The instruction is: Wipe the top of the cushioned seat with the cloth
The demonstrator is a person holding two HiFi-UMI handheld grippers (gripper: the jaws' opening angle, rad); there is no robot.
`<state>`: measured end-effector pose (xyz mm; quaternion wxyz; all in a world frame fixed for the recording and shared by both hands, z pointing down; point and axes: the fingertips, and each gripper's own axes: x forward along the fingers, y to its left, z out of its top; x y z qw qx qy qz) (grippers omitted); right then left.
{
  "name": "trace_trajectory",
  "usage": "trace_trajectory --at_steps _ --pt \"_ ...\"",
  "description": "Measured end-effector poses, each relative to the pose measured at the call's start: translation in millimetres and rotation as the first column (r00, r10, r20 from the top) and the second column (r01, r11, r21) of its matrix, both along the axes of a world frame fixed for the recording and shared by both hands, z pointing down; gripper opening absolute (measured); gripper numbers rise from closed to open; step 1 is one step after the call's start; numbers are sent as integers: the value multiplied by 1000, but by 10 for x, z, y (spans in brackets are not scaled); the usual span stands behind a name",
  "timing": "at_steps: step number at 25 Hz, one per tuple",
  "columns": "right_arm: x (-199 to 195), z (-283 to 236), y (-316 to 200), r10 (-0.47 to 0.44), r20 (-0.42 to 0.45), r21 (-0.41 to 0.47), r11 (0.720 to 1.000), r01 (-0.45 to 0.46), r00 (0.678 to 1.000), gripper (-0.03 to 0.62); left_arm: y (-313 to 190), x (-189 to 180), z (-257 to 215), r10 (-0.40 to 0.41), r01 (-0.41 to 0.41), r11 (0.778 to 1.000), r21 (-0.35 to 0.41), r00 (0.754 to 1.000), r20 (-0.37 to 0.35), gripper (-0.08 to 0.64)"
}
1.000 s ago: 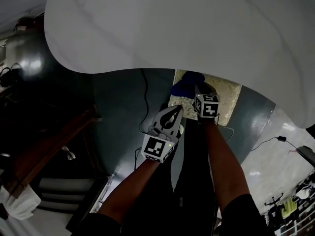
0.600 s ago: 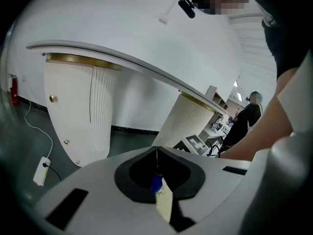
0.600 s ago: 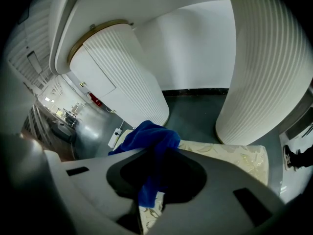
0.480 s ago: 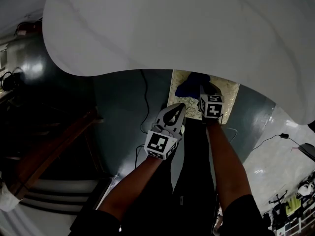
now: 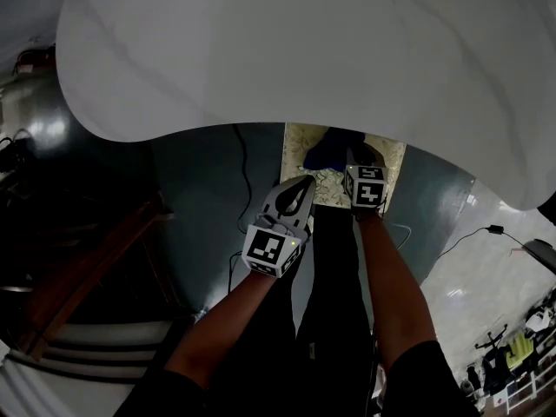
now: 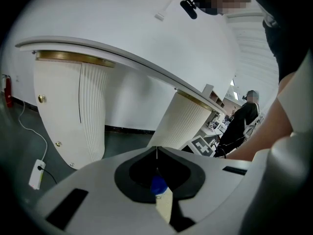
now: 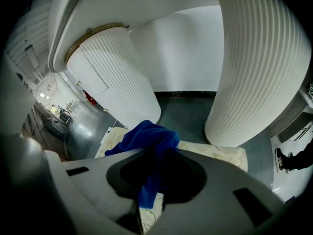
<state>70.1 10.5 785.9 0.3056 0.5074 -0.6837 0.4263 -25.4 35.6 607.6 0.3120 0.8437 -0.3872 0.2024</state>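
The cushioned seat (image 5: 300, 150) has a pale patterned top and stands under the edge of a big white table. On it lies the blue cloth (image 5: 327, 154), bunched up, with my right gripper (image 5: 357, 156) shut on it. In the right gripper view the cloth (image 7: 146, 140) hangs between the jaws above the seat (image 7: 220, 154). My left gripper (image 5: 303, 186) is shut and holds nothing; its tip is at the seat's near left edge. Between that gripper's jaws, in the left gripper view, show a bit of the cloth (image 6: 158, 185) and the seat (image 6: 165, 207).
The white table top (image 5: 304, 50) fills the upper head view. Two white fluted pedestals (image 7: 115, 80) (image 7: 261, 67) stand just behind the seat. A cable (image 5: 239, 176) runs over the grey floor to a white adapter (image 6: 36, 174). A wooden frame (image 5: 95, 268) lies left. A person (image 6: 243, 120) stands far off.
The right gripper has carried the cloth a little to the right across the seat top. The left gripper stays shut beside it. The head view has shifted slightly.
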Motion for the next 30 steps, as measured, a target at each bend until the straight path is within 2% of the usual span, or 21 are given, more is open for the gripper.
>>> trace_trajectory --at_steps 7,15,21,25,30 --pt "281 -22 87 38 -28 0 999 -39 999 84 -25 145 -41 22 -22 1000 8 1000 13 17" --pt "511 33 158 5 -62 -9 1000 -6 998 84 61 347 -13 80 -80 997 6 996 26 17" --pt "697 -1 217 -14 -94 -16 1000 13 995 84 135 483 18 99 -99 995 -3 995 20 17" --pt "831 24 259 -24 -115 13 1000 26 993 84 163 546 25 106 -106 994 0 994 2 17" --pt "1048 49 322 -12 -128 11 1000 14 992 85 170 592 58 102 -102 995 -8 995 1 17"
